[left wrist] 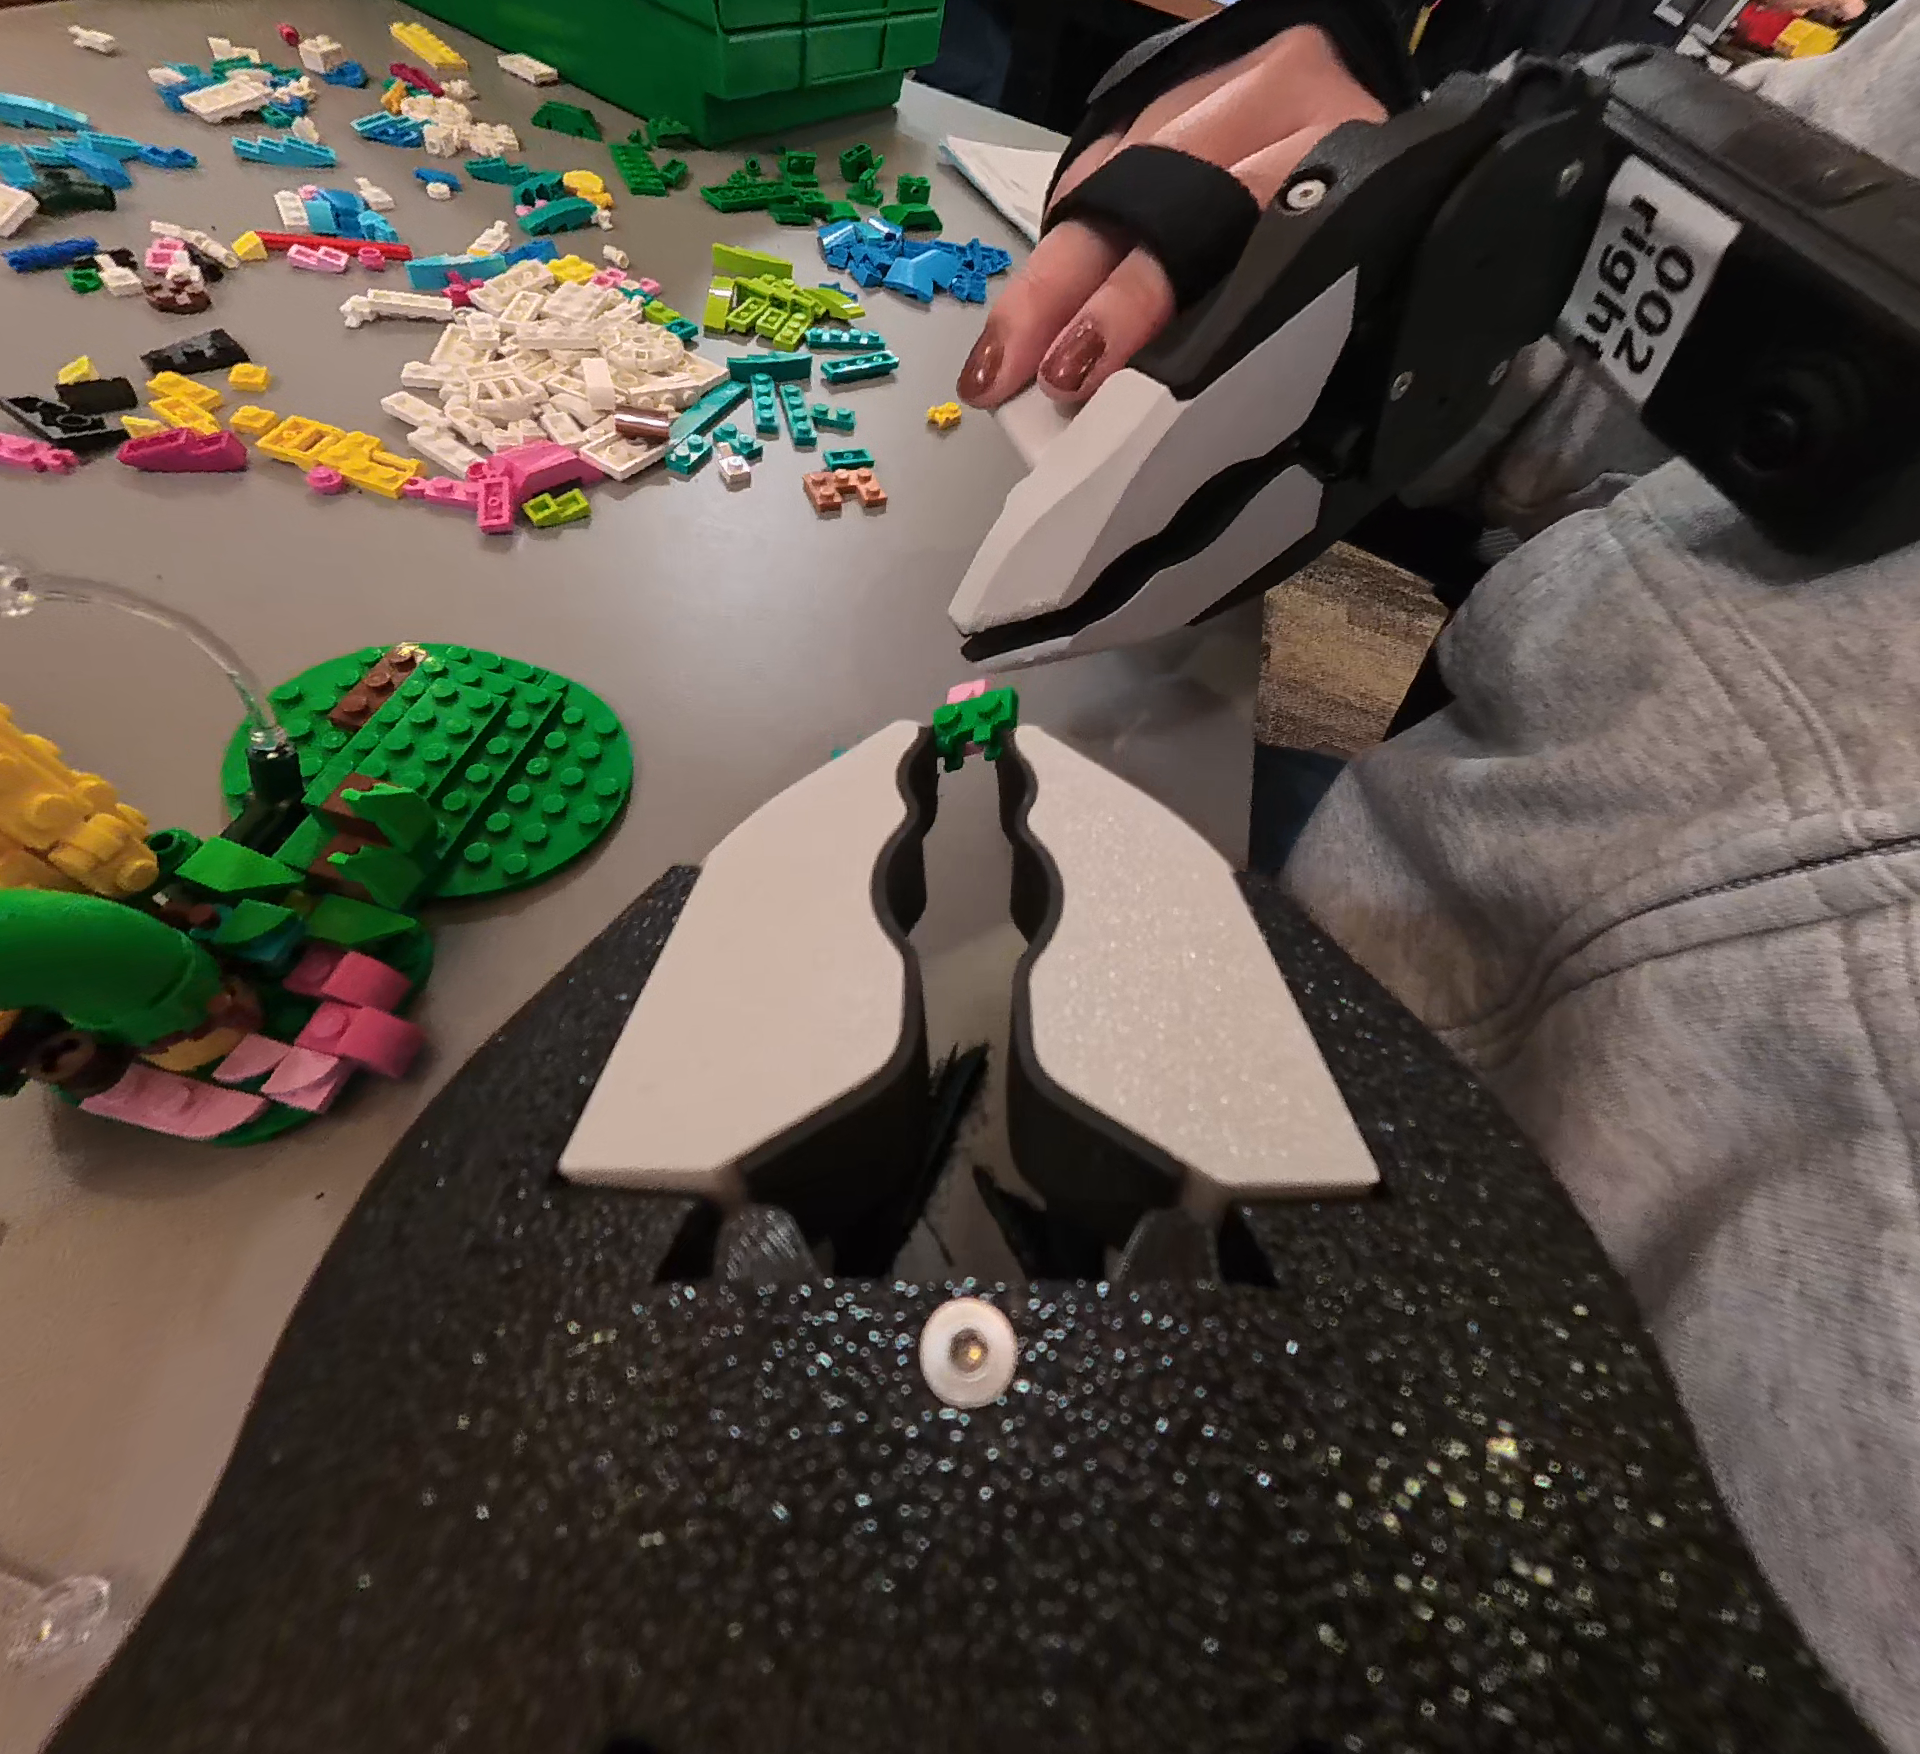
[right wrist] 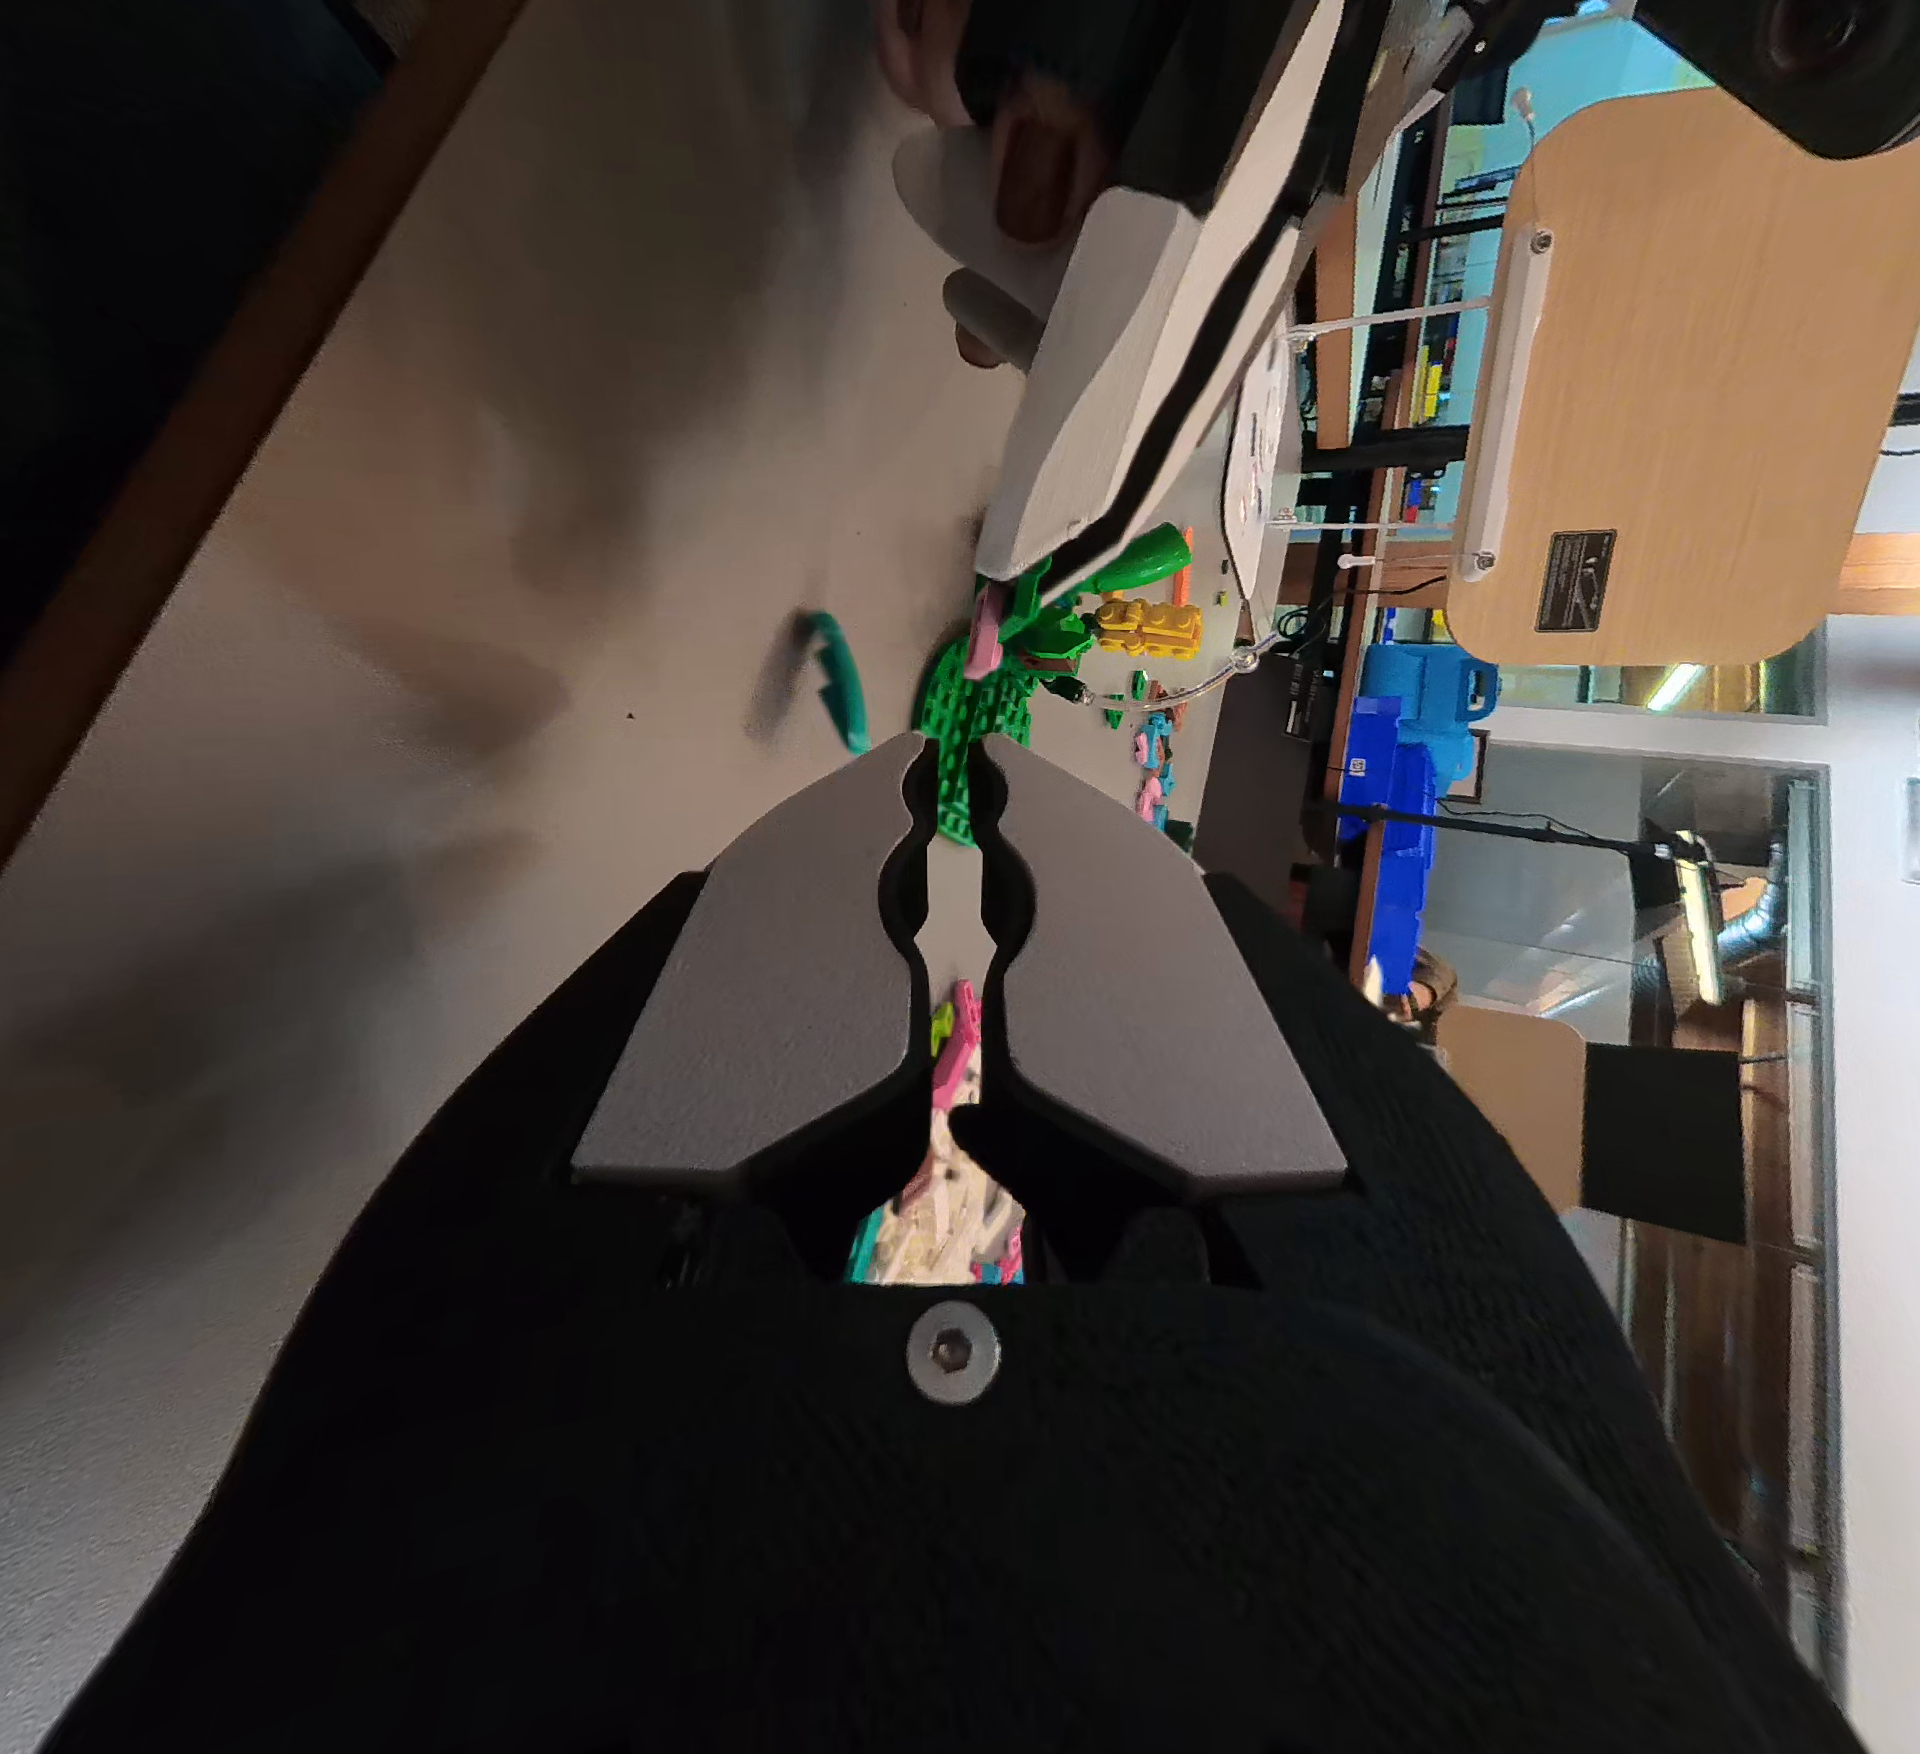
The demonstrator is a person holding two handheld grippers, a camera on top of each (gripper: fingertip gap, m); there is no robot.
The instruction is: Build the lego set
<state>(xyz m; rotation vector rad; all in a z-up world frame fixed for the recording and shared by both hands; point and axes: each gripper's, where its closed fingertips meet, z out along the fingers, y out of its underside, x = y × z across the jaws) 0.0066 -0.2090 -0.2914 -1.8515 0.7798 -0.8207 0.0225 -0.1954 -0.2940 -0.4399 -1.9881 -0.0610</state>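
Left tool (left wrist: 968,748) pinches green brick (left wrist: 974,722) — pink underside (right wrist: 985,639) visible rightward.

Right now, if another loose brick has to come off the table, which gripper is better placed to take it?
Right, probably. The left gripper is already shut on a small green-and-pink brick piece. The right gripper hangs just above it, fingertips together with nothing visible between them, and the loose bricks lie beyond it on the table.
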